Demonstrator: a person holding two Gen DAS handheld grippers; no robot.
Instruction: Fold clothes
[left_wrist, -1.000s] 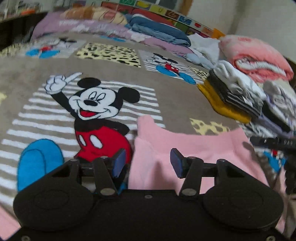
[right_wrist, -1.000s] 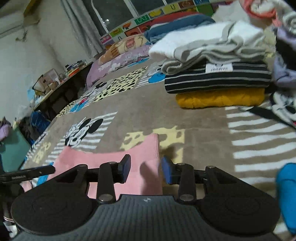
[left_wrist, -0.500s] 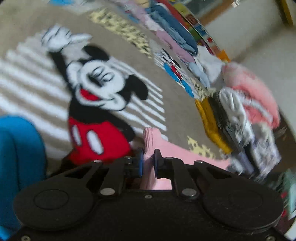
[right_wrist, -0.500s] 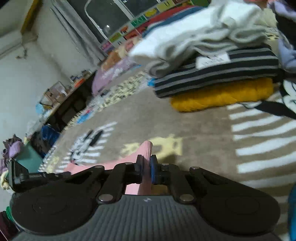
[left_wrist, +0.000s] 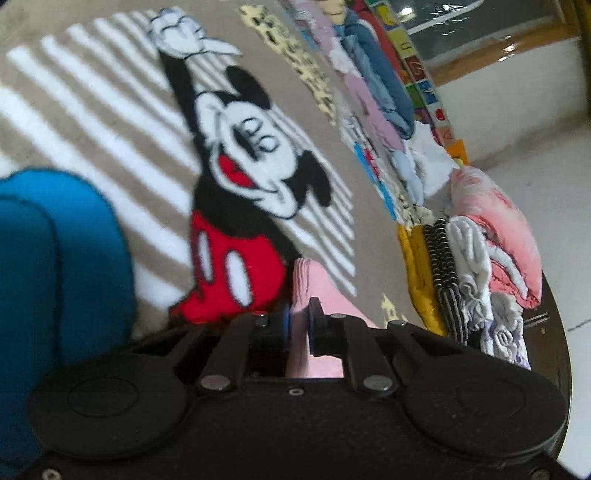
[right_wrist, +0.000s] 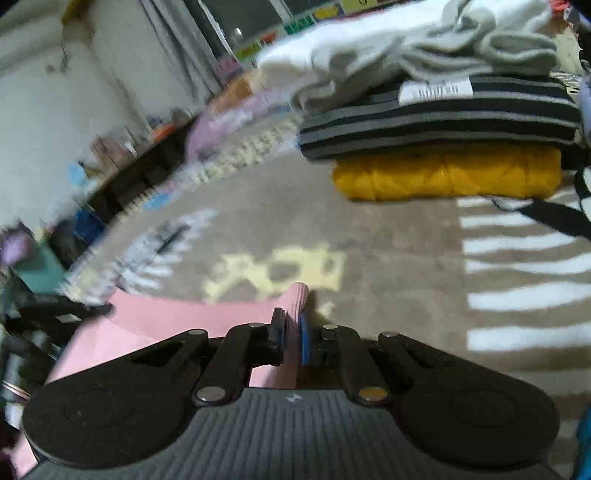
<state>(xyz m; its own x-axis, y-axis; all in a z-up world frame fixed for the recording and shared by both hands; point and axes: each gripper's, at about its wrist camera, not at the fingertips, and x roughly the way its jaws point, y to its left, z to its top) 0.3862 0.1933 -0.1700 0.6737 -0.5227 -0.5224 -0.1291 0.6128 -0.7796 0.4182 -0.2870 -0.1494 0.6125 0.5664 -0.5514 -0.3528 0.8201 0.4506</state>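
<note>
**Pink garment pinched at two corners over the cartoon blanket**

Pink knit fabric, a garment (left_wrist: 314, 284) with a ribbed hem, lies on a tan blanket (left_wrist: 122, 122) printed with a cartoon mouse and white stripes. The left gripper (left_wrist: 298, 325) has its blue-padded jaws nearly together, with a ribbed corner of the pink garment pinched between them; that corner stands up just beside the mouse's red shorts. The jaws have just closed on the cloth and then eased slightly, yet the pads press on it. In the right wrist view the right gripper (right_wrist: 291, 334) is clamped almost fully together on another ribbed corner of the same garment (right_wrist: 184, 321), which stretches away to the left across the blanket (right_wrist: 388, 251) and is lifted a little at the pinch.

Beyond the right gripper sits a stack of folded clothes (right_wrist: 443, 118): a mustard-yellow knit at the bottom, a black-and-grey striped piece on it, white and grey pieces on top. The left wrist view shows the same stack (left_wrist: 443, 277) tilted at the right edge, next to a pink-and-white bundle (left_wrist: 495, 236).
</note>
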